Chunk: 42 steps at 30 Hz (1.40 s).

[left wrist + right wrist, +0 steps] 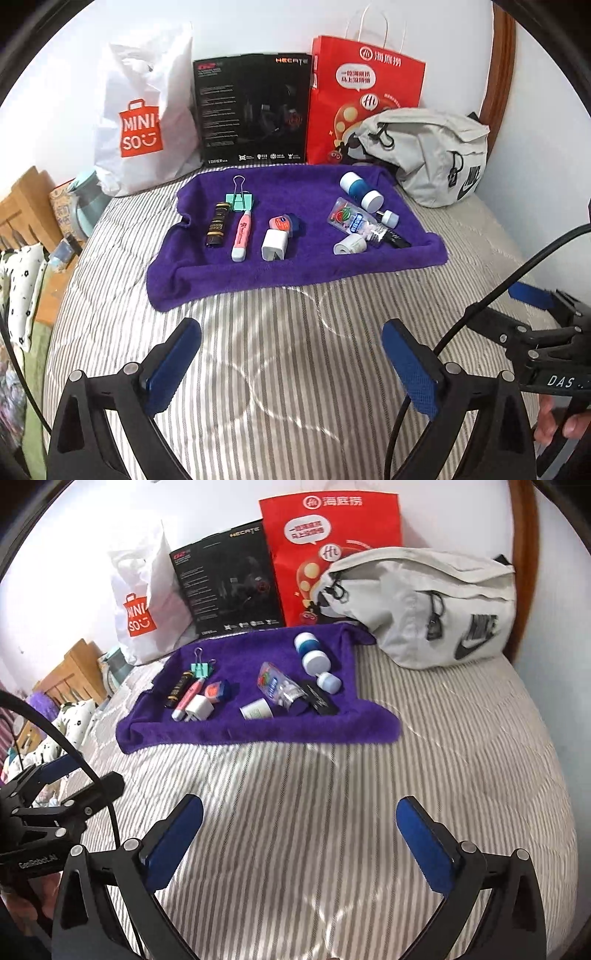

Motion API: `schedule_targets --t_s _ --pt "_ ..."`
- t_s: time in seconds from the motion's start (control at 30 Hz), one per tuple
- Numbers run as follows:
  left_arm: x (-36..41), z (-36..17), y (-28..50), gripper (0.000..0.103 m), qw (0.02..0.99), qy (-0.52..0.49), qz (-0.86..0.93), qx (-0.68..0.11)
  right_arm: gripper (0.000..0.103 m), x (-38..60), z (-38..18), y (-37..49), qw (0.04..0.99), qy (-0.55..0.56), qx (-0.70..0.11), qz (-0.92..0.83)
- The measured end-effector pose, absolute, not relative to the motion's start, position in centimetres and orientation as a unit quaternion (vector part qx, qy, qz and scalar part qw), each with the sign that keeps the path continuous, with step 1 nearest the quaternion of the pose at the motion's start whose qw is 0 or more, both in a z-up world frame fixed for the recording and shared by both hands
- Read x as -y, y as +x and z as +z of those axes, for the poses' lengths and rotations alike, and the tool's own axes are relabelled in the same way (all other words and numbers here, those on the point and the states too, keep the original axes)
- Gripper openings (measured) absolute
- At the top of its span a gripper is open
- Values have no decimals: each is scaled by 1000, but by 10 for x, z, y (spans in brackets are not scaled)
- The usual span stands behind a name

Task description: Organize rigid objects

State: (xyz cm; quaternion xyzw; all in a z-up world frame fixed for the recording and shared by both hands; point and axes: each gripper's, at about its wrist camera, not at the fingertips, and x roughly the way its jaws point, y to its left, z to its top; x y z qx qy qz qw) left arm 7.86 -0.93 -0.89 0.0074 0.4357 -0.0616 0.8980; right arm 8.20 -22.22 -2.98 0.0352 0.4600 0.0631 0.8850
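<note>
Tongs, left (291, 365) and right (300, 843), gape empty; approach the towel (314, 266) low, picking one jumbled item singly.

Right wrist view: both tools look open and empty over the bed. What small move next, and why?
Probably advance the right tool toward the jumbled pile on the purple towel, starting with the white tube: it lies nearest, while the left-side items already sit in a row.

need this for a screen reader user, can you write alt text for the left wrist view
A purple towel on a striped bed holds small items: a neat left row with a pink pen and white charger, and a jumbled right cluster of small bottles. The open left gripper hovers empty in front; bags and a black box line the wall.
</note>
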Motion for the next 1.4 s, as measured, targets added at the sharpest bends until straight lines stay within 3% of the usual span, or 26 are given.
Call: schedule_targets --t_s 0.4,1.4 --pt "3 -13 44 99 908 -25 -41 -416 103 217 -14 41 902 3 -428 59" --pt "-14 -18 27 99 905 -17 -31 -425 103 208 -18 31 902 -12 -430 44"
